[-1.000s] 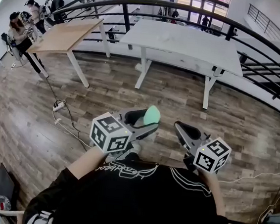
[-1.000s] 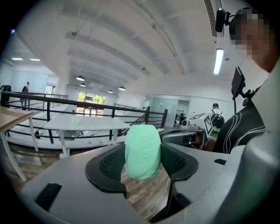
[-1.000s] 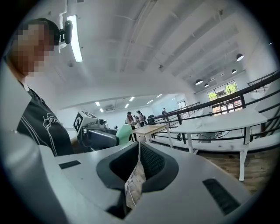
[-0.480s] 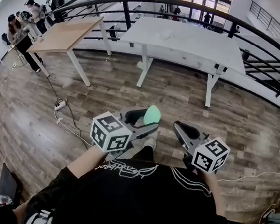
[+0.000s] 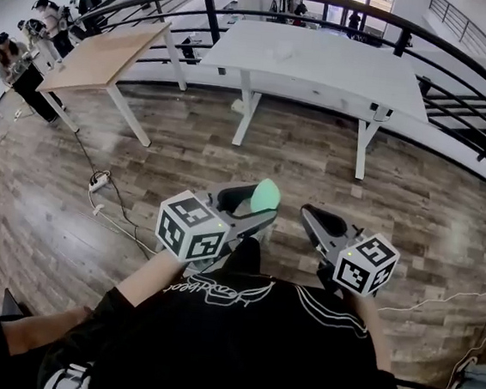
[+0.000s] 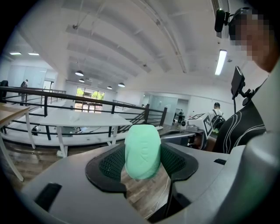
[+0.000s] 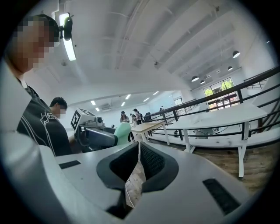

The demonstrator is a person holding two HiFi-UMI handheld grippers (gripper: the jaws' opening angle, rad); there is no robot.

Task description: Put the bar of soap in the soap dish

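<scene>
Soap bar (image 5: 265,197), head view: barely shifted over the last second, still pinched in the left gripper (image 5: 257,205) above the floor (image 5: 187,149), with the white surface (image 5: 326,64) well ahead and no dish seen, so probably mid-carry. Left gripper view: the bar stands upright between the jaws, long axis vertical, rounded end up. Right gripper view: the right gripper (image 7: 139,159) is nearly closed and empty.

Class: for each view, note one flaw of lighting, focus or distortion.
Head view: fisheye bows the white table, all sharp. Left gripper view: dark round vignette, the strip light glares, the bar of soap is crisp. Right gripper view: same vignette, a tube lamp blown out.
</scene>
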